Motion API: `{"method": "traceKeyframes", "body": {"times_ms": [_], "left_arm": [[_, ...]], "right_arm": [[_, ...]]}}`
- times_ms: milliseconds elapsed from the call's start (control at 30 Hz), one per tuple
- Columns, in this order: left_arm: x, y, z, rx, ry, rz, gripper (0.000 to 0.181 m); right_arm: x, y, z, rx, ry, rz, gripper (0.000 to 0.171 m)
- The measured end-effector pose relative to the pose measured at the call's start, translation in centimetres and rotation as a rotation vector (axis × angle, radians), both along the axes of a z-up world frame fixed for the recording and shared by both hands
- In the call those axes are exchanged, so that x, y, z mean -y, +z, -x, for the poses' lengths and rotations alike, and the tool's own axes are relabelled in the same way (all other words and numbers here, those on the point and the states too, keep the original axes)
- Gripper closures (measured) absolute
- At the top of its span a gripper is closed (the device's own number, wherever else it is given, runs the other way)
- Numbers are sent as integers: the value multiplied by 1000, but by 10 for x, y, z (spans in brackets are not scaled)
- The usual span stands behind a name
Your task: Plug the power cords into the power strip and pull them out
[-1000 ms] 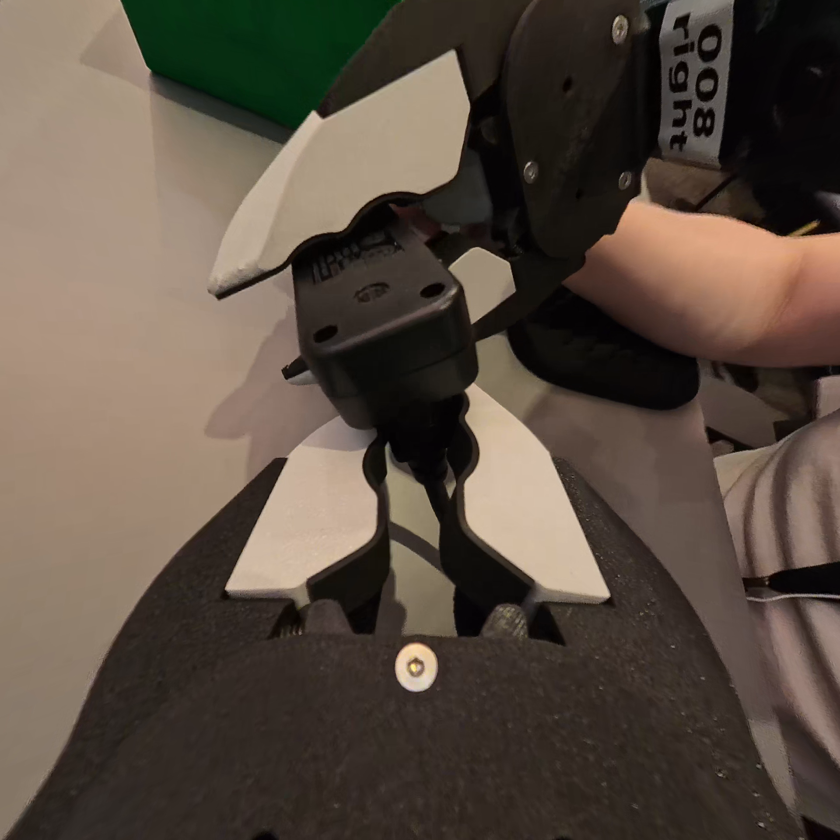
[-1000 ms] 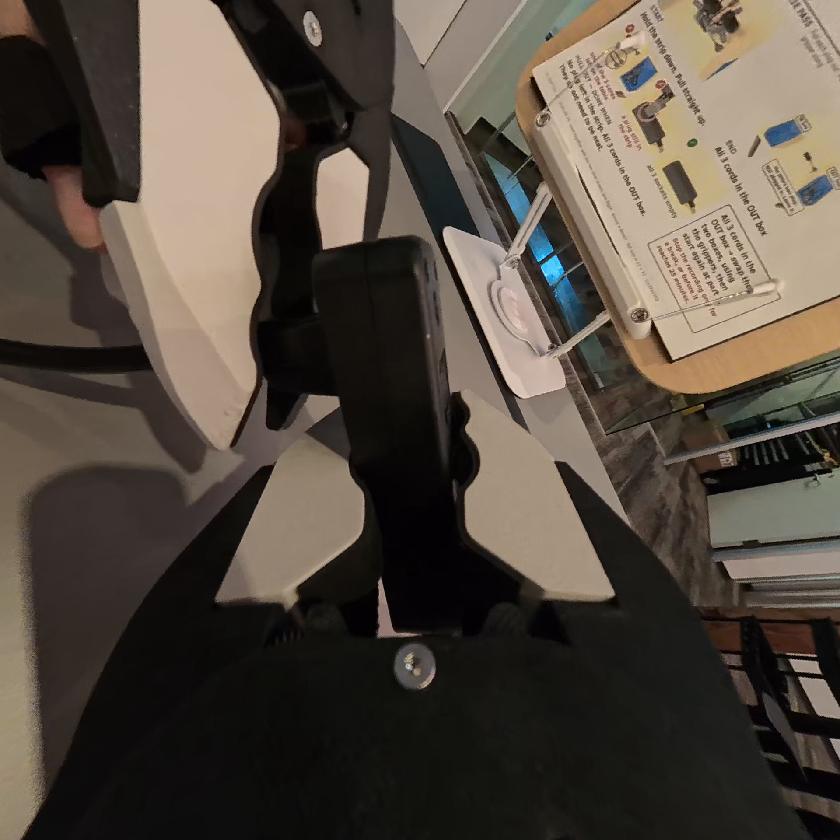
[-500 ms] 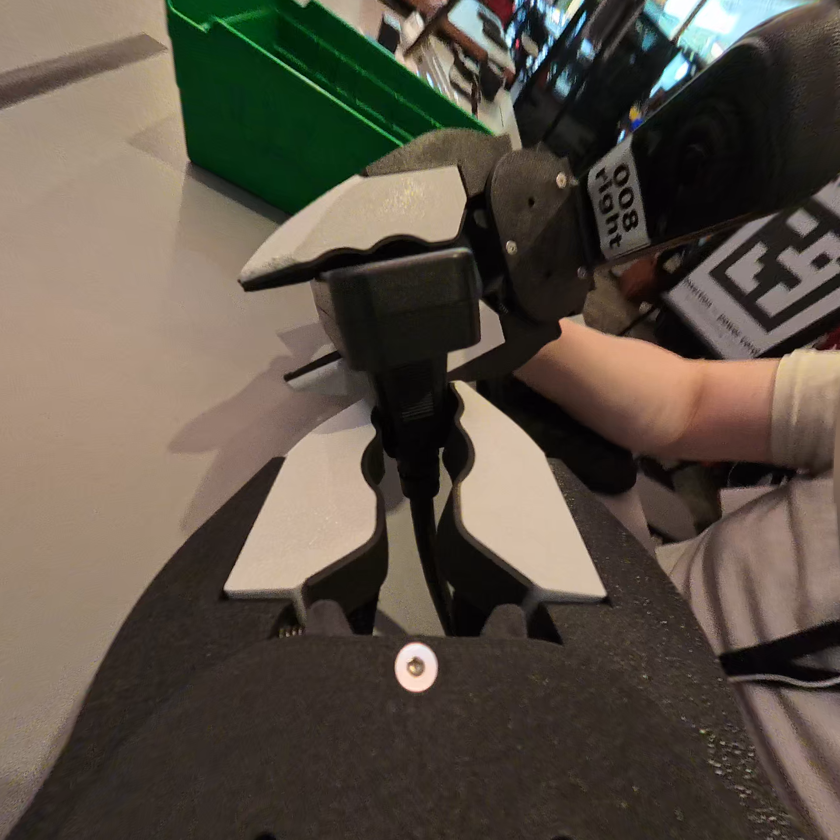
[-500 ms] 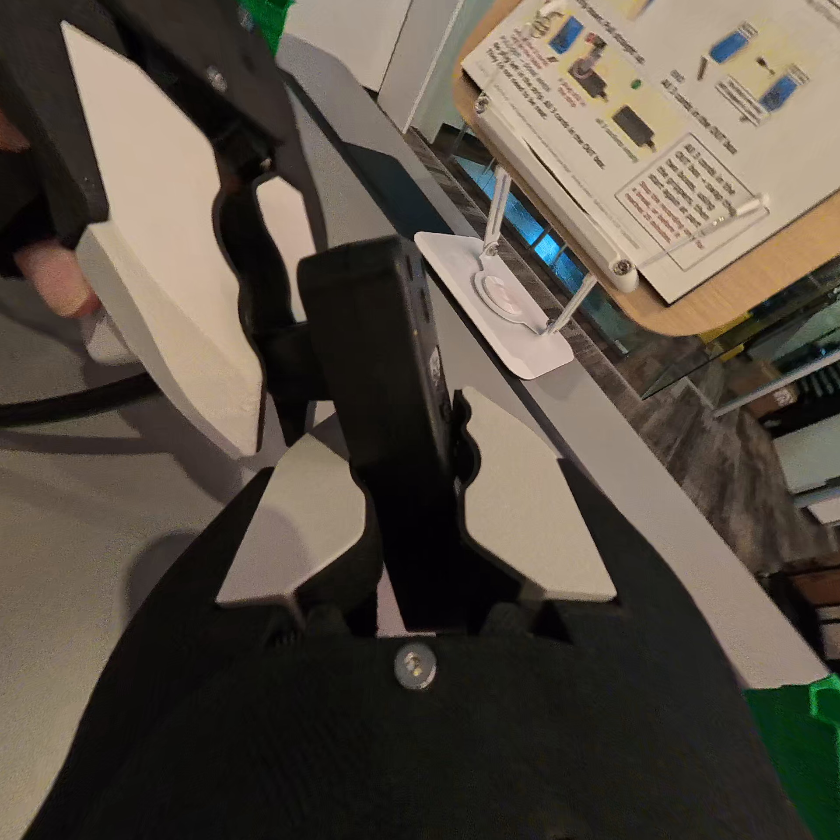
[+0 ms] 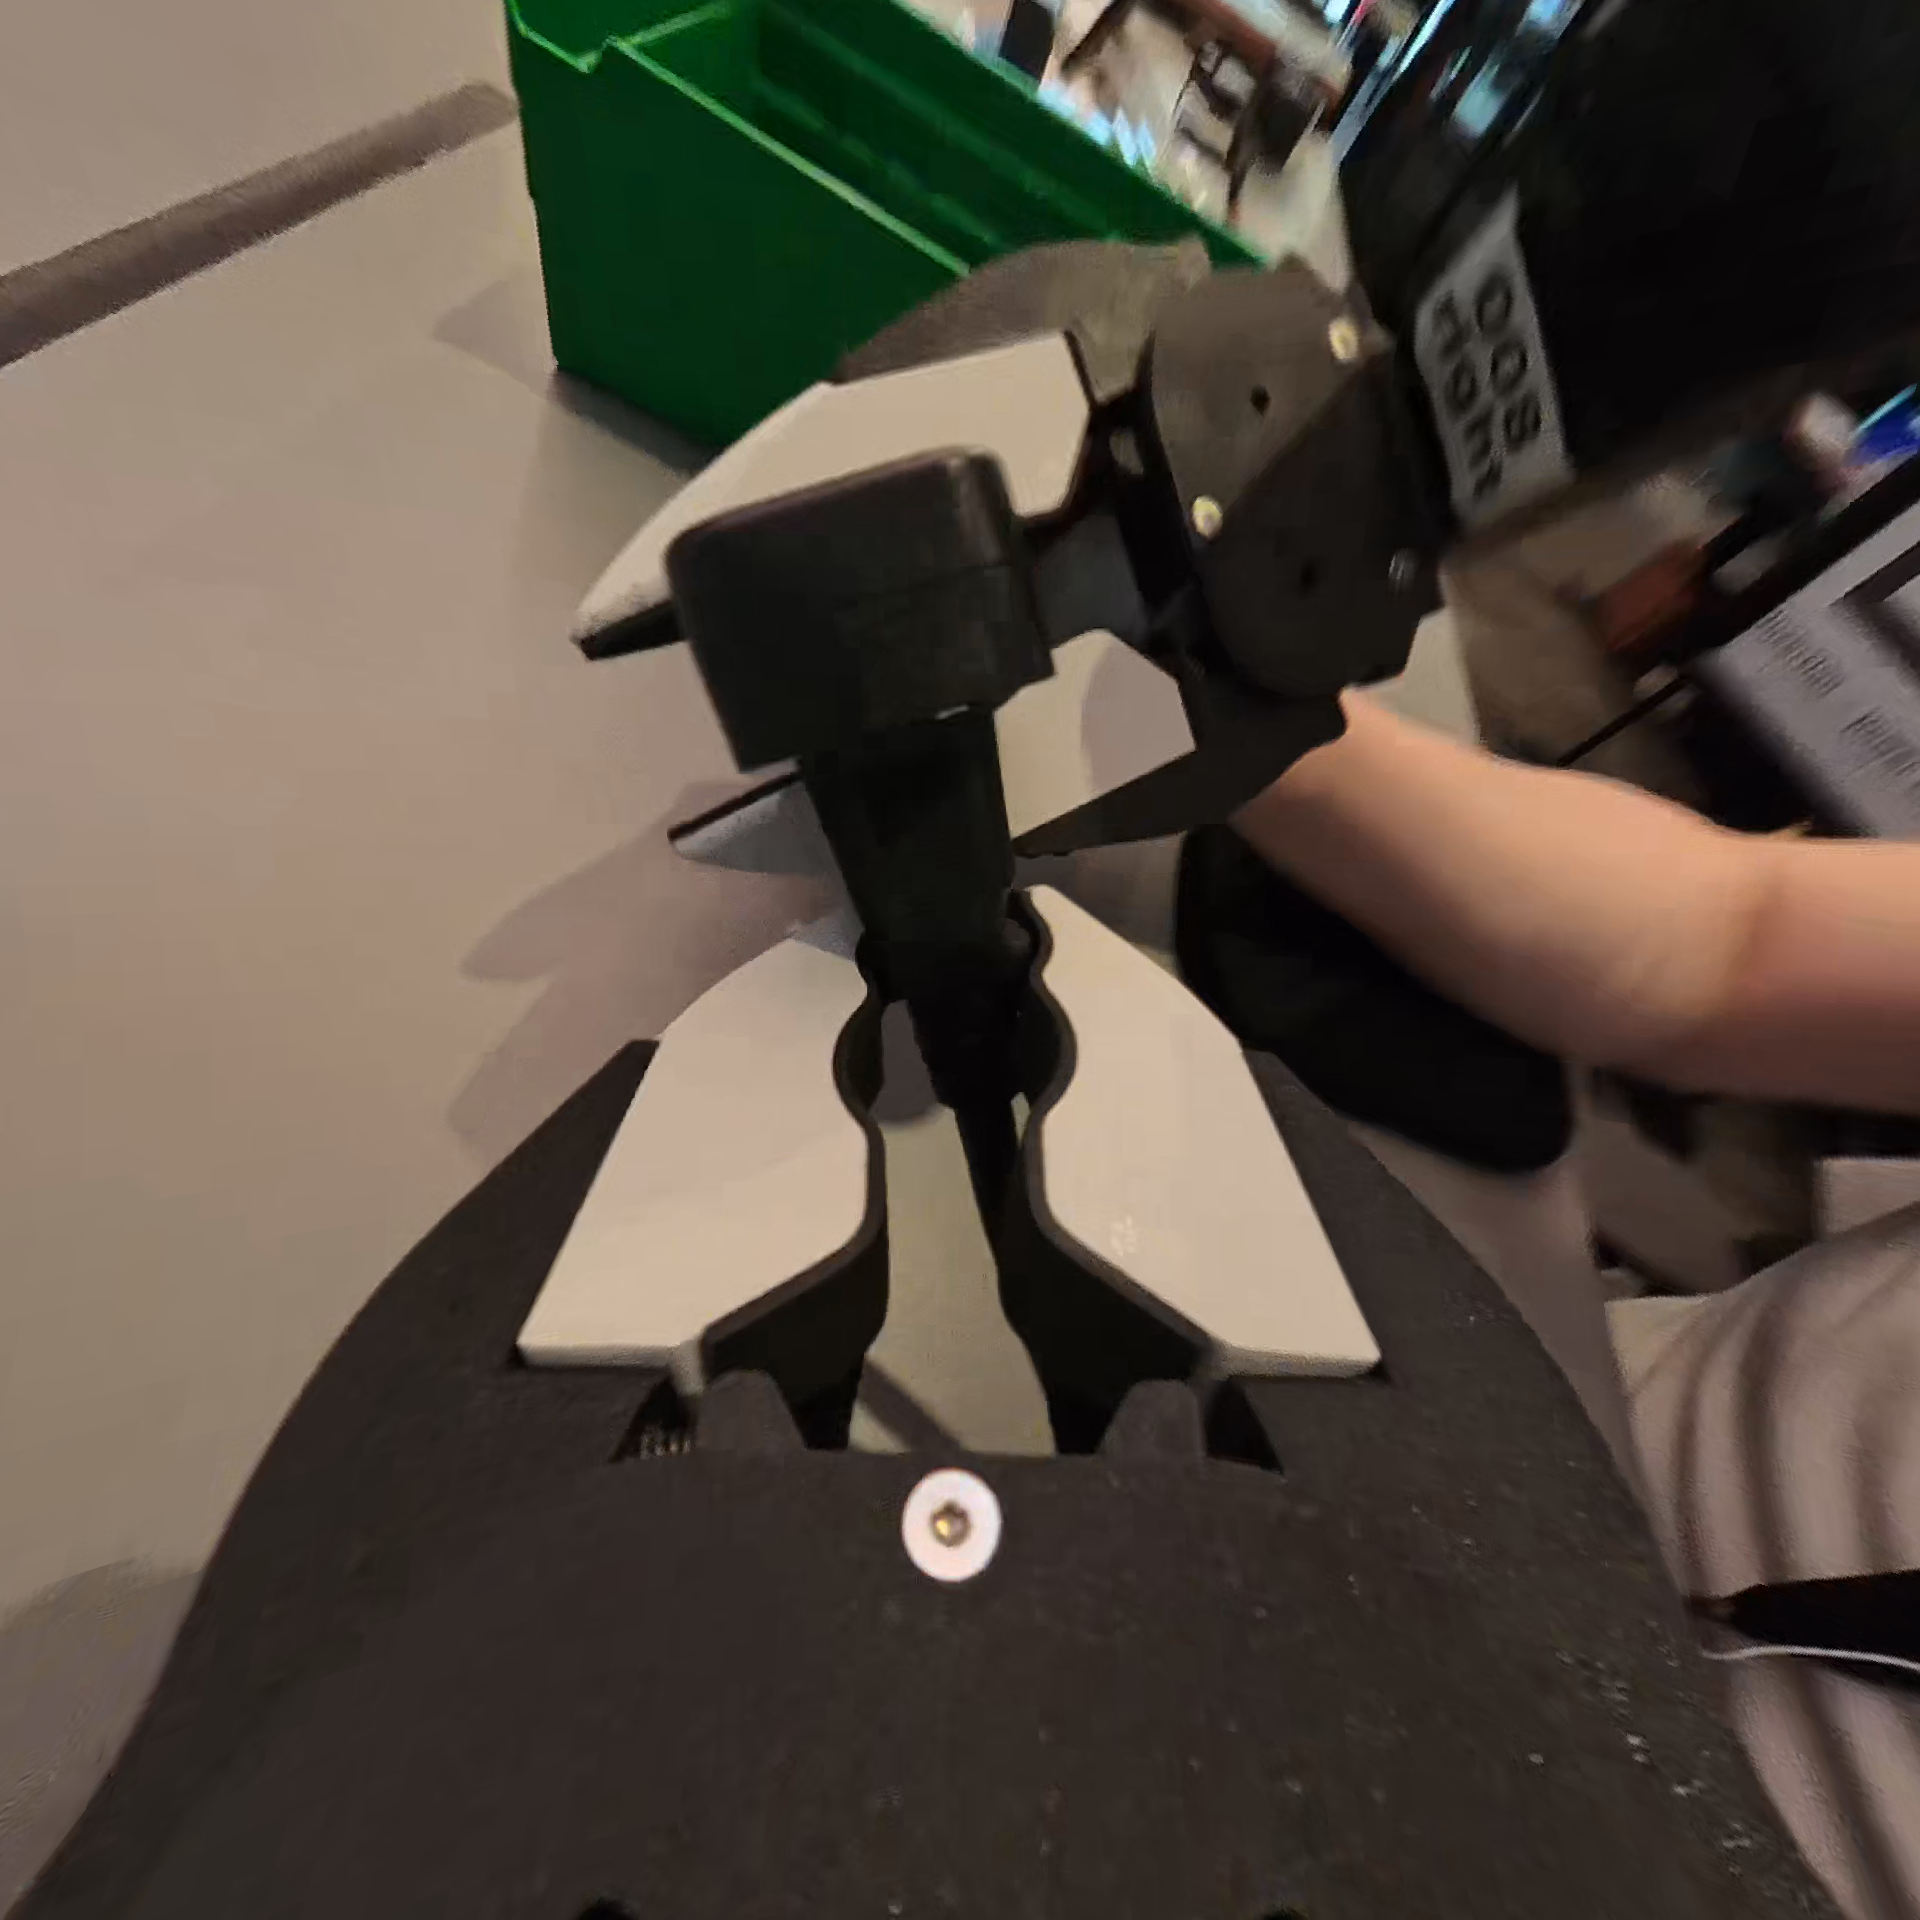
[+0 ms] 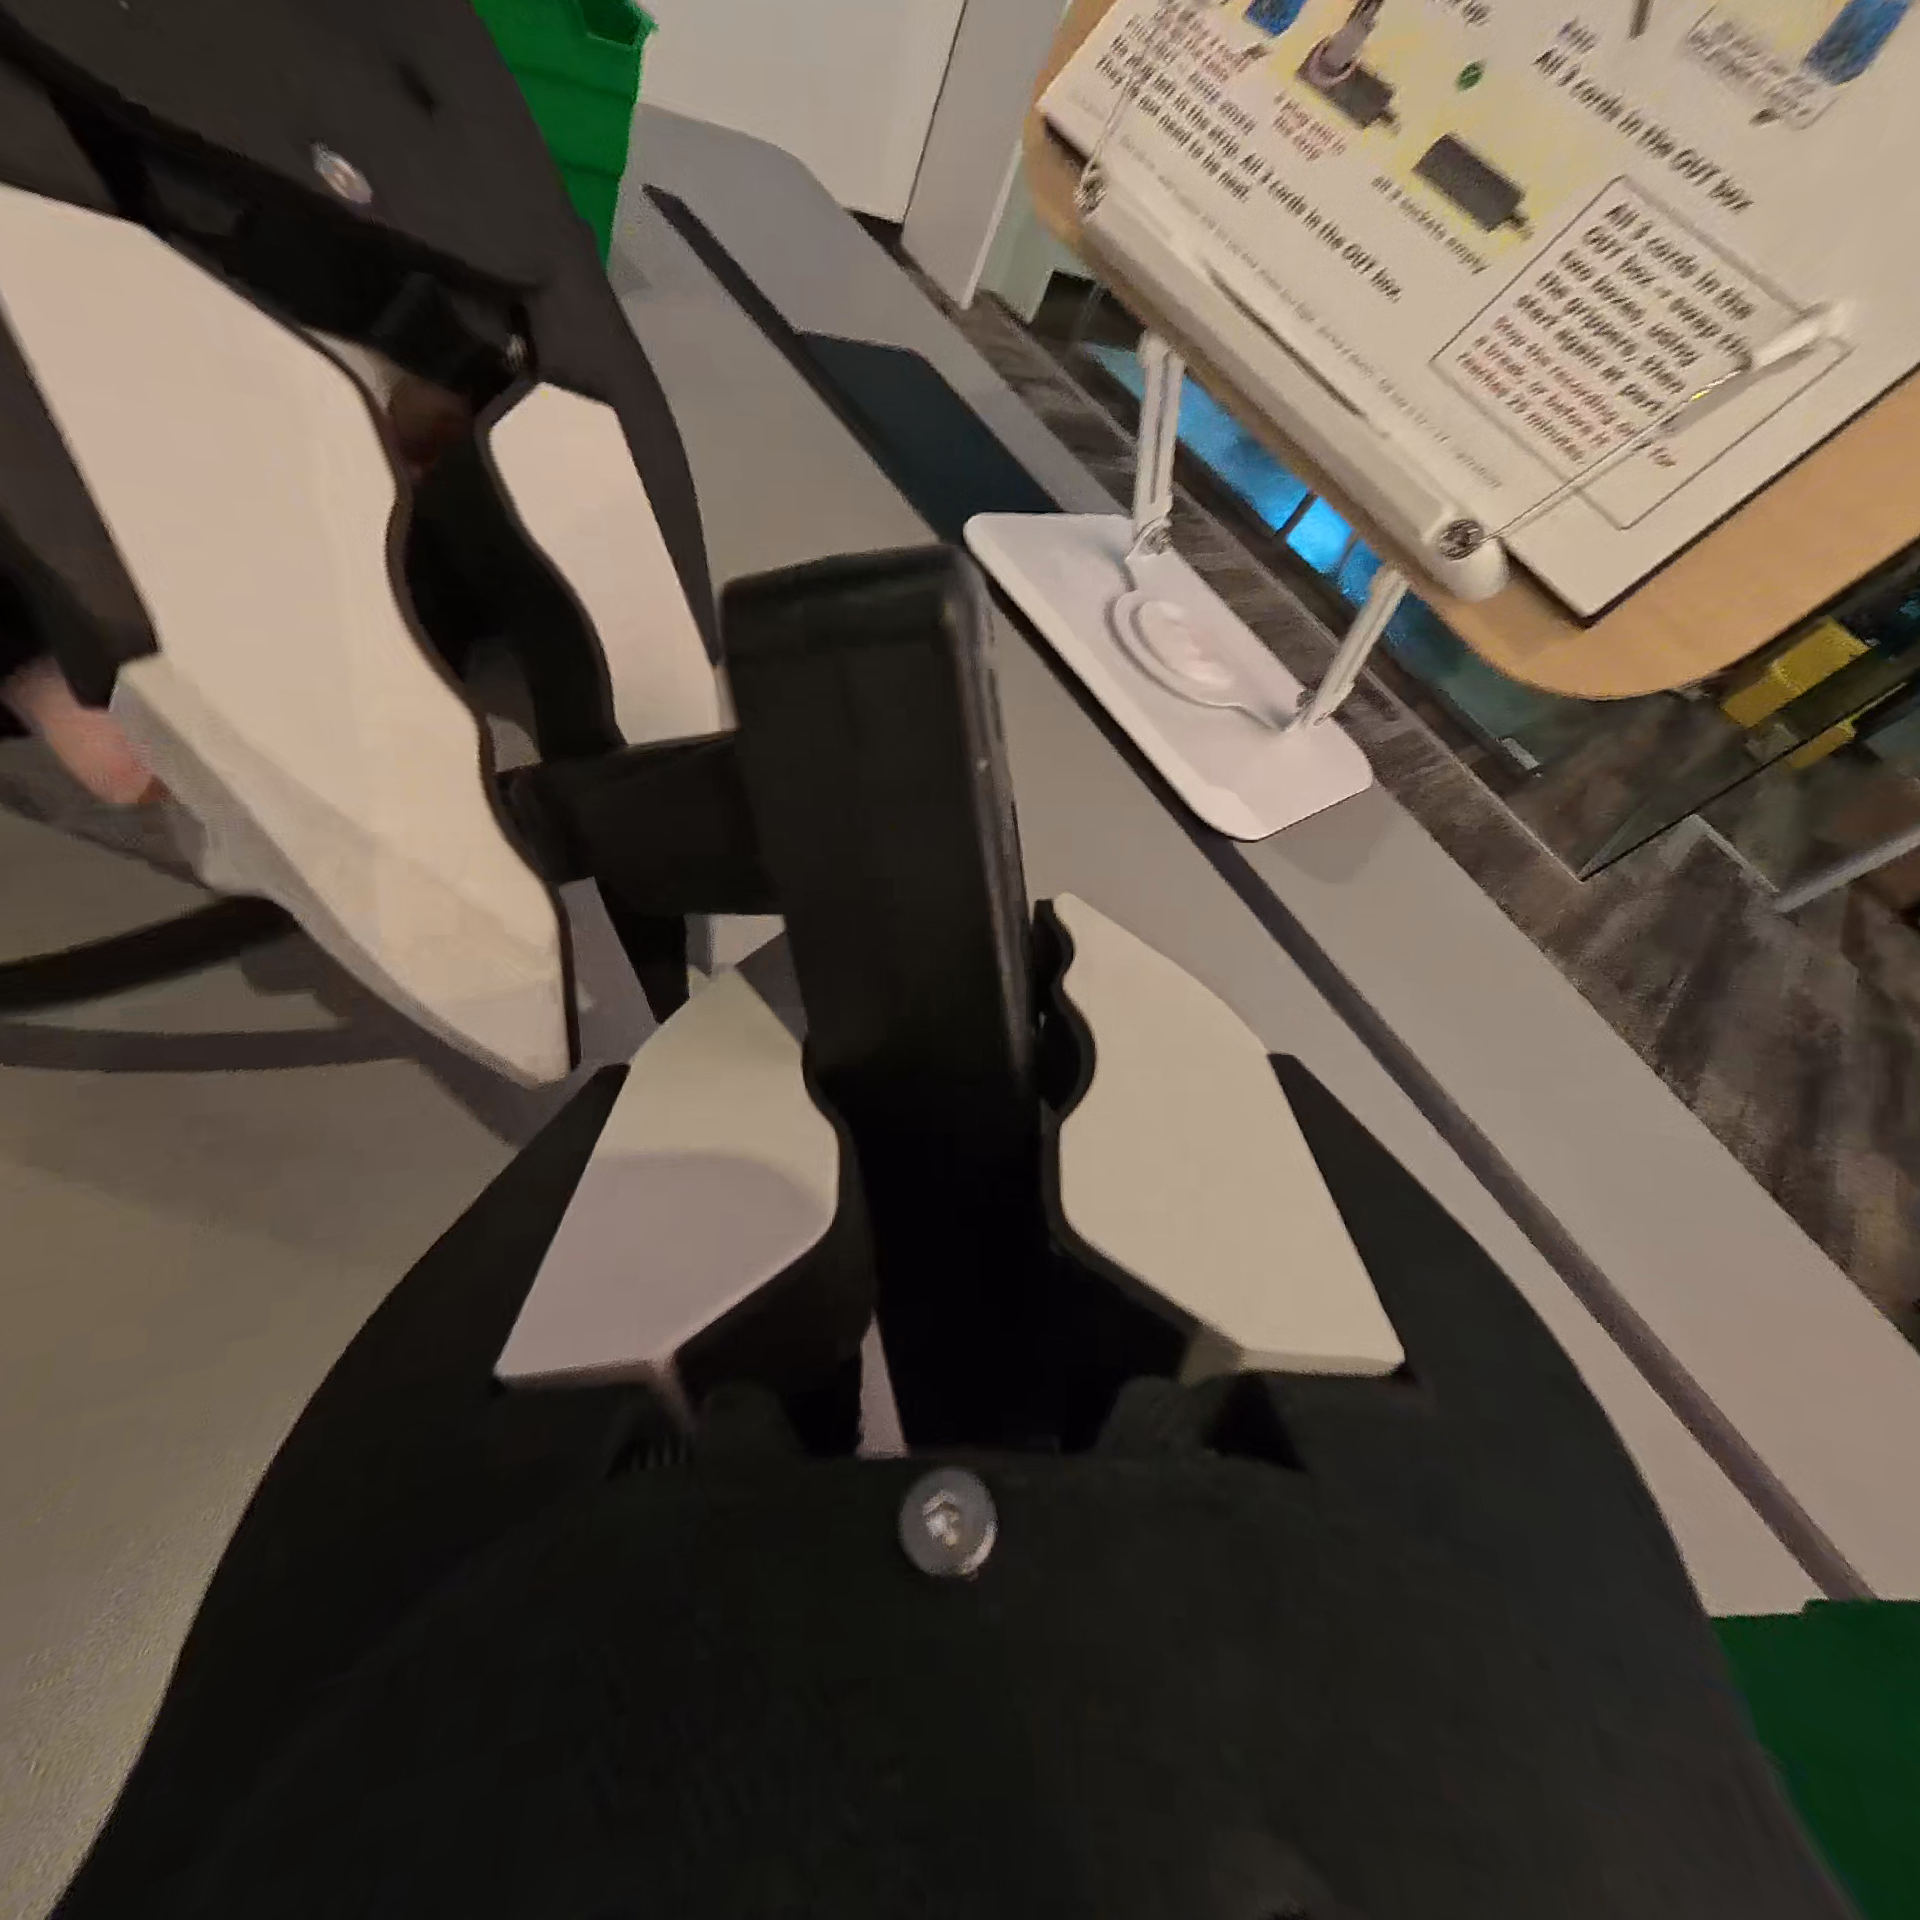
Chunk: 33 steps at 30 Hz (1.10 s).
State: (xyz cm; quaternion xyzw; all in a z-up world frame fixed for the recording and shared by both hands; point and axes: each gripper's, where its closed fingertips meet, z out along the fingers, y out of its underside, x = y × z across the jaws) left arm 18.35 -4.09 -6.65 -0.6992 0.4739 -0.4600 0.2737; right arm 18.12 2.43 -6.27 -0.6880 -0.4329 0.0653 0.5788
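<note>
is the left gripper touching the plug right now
Touching. In the left wrist view the left gripper has both fingertips pinched on the black plug neck, just behind where it enters the power strip.

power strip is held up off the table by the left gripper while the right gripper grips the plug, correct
Not quite: the sides are swapped. In the right wrist view the right gripper is shut on the power strip; in the left wrist view the left gripper grips the plug.

Printed label (image 5: 1488, 379) on right claw; instruction sheet (image 6: 1538, 208).
</note>
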Motion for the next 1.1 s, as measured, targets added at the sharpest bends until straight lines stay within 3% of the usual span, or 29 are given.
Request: {"method": "traceKeyframes", "body": {"times_ms": [100, 200, 467, 567, 833, 1100], "left_arm": [[6, -3, -1, 18, -43, 87, 158], [3, 4, 1, 78, -28, 152, 156], [-1, -8, 0, -34, 3, 15, 160], [-6, -18, 2, -137, 28, -119, 159], [0, -16, 2, -68, -31, -66, 158], [8, -21, 7, -173, -112, -157, 155]], "right_arm": [[2, 6, -5, 127, -33, -129, 139], [3, -1, -4, 156, -38, -119, 139], [2, -2, -2, 224, -61, -148, 139], [1, -4, -2, 261, -91, -148, 138], [4, -4, 2, 213, -75, -125, 138], [13, -10, 5, 193, -18, -20, 138]]}}
